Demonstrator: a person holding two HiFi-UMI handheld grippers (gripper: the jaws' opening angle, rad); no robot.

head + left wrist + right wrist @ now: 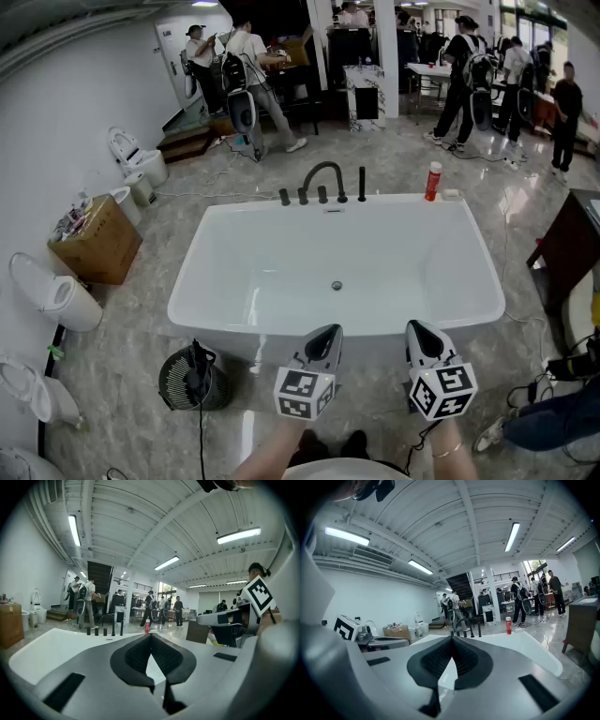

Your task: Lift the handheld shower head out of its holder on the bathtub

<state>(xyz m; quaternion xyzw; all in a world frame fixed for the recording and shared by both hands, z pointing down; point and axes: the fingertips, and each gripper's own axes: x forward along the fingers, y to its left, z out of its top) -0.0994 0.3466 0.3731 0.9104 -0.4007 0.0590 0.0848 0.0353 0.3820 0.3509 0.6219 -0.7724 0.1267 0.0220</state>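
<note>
A white bathtub (pixel 487 262) fills the middle of the head view. On its far rim stand a black arched faucet (pixel 323 175), several black knobs, and the handheld shower head (pixel 362 184), a slim black stick upright in its holder. My left gripper (pixel 328 331) and right gripper (pixel 419 327) hover side by side over the tub's near rim, both shut and empty, far from the shower head. The left gripper view shows its gripper (pixel 151 635) with pads together and the shower head (pixel 121 627) beyond. In the right gripper view the pads of that gripper (pixel 452 638) also meet, with the shower head (pixel 479 629) ahead.
A red bottle (pixel 433 181) stands on the far rim, right of the faucet. A round floor fan (pixel 192 378) sits by the tub's near left corner. A cardboard box (pixel 94 242) and toilets (pixel 47 295) line the left; a dark cabinet (pixel 572 248) stands right. People move about behind.
</note>
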